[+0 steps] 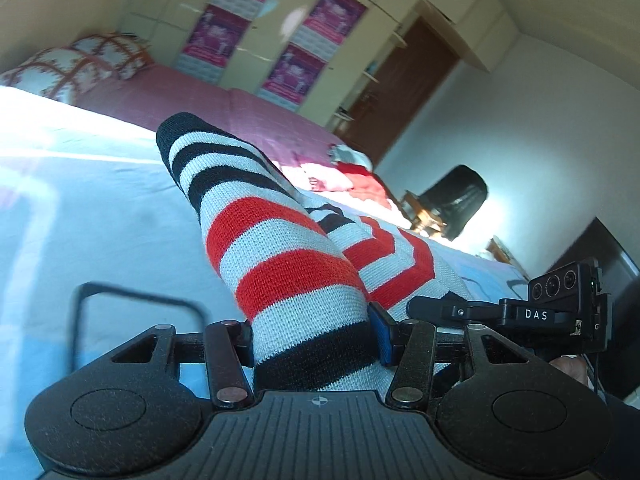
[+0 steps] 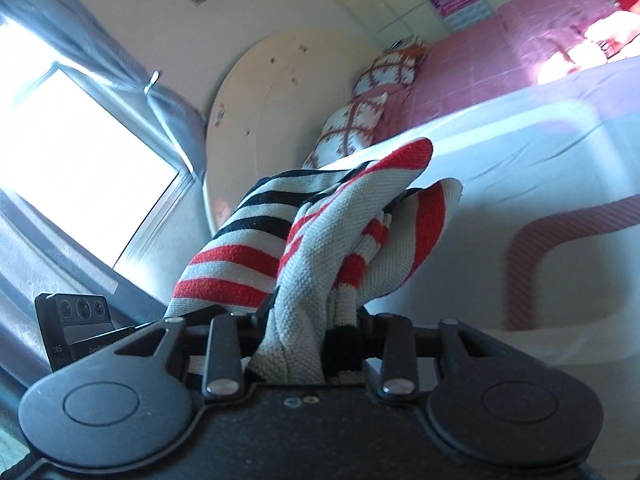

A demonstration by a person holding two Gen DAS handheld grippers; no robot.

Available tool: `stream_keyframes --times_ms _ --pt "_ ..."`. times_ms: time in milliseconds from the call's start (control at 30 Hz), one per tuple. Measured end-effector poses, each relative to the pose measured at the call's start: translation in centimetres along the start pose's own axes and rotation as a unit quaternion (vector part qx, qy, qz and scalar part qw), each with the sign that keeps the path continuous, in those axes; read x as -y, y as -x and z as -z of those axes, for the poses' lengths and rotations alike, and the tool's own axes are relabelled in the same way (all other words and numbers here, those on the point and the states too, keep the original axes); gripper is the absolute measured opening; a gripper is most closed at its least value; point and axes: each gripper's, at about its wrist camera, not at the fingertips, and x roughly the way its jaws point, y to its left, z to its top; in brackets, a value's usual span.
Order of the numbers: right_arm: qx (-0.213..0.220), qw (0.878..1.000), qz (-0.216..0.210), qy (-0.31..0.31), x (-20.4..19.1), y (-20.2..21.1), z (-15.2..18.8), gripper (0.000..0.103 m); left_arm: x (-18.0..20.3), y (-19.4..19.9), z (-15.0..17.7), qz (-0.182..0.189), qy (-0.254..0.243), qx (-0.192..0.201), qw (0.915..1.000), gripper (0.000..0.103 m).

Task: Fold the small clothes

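Observation:
A small knitted garment with grey, red and black stripes point(image 1: 280, 240) lies on the pale blue sheet point(image 1: 100, 208) of a bed. My left gripper point(image 1: 316, 340) is shut on a striped sleeve-like part of it, which stands up between the jaws. My right gripper point(image 2: 304, 344) is shut on a bunched edge of the same striped garment point(image 2: 340, 232), which rises in folds in front of the camera. The right gripper's body point(image 1: 560, 312) shows at the right of the left wrist view, close beside the cloth.
The bed has a pink cover point(image 1: 200, 96) and patterned pillows point(image 1: 80, 64) at its head. A pile of red and white clothes point(image 1: 344, 176) lies further along the bed. A black chair point(image 1: 456, 196), a wardrobe with posters point(image 1: 256, 32) and a bright window point(image 2: 72, 160) surround it.

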Motion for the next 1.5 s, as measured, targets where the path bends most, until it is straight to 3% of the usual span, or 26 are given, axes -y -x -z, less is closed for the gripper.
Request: stream_keyframes --times_ms 300,400,533,633,733,867,933,967,1000,1067,1267,1367,1433,1467,1500 --pt "-0.081 0.996 -0.036 -0.010 -1.8 -7.9 3.9 0.036 -8.2 2.8 7.1 -0.022 0.104 0.010 0.9943 0.053" --pt "-0.069 0.996 -0.032 -0.055 0.7 -7.6 4.7 0.036 -9.3 2.6 9.1 -0.008 0.135 0.050 0.9895 0.059" --pt "-0.041 0.998 -0.004 -0.042 0.2 -5.1 4.2 0.036 -8.2 3.7 9.3 -0.058 0.127 0.100 0.9851 0.065" --pt "0.003 0.999 0.043 0.018 -2.2 -3.1 3.3 0.038 -6.7 5.0 7.3 -0.082 0.102 0.141 0.9813 0.065" --pt "0.035 0.997 0.043 0.061 -5.2 -2.5 1.9 0.033 -5.2 4.5 5.0 -0.074 0.067 0.142 0.9848 0.065" --pt "-0.006 0.980 0.072 0.186 -9.7 -4.8 2.9 0.031 -3.5 1.4 4.3 -0.089 0.006 0.086 0.9923 0.065" --pt "-0.045 0.969 0.106 0.217 -9.7 -6.6 3.7 0.011 -3.0 1.7 6.3 -0.103 -0.017 0.070 0.9921 0.065" --pt "-0.068 0.960 0.151 0.226 -9.1 -7.8 4.1 0.000 -2.9 1.4 7.1 -0.120 -0.026 0.063 0.9904 0.065" --pt "-0.075 0.958 0.166 0.222 -8.0 -8.1 4.6 0.000 -2.8 1.5 8.0 -0.128 -0.035 0.055 0.9896 0.064" --pt "-0.068 0.972 0.148 0.171 -6.6 -7.3 4.2 0.000 -2.3 2.0 8.7 -0.139 -0.044 0.063 0.9874 0.064" --pt "-0.023 0.967 0.131 0.217 -10.7 -3.0 5.4 0.003 1.1 6.3 10.3 -0.154 -0.066 0.091 0.9816 0.064" --pt "-0.034 0.961 0.108 0.252 -12.3 -2.1 7.2 0.003 2.0 7.4 12.0 -0.156 -0.075 0.094 0.9804 0.064" --pt "-0.068 0.950 0.156 0.263 -11.5 -3.4 8.4 0.000 1.7 6.9 12.9 -0.163 -0.081 0.071 0.9807 0.065" --pt "-0.084 0.950 0.174 0.247 -10.2 -4.2 8.8 0.000 1.8 6.7 13.4 -0.170 -0.091 0.066 0.9790 0.065" --pt "-0.072 0.958 0.159 0.226 -9.4 -4.1 9.0 0.000 1.7 6.7 13.7 -0.173 -0.096 0.067 0.9779 0.065"
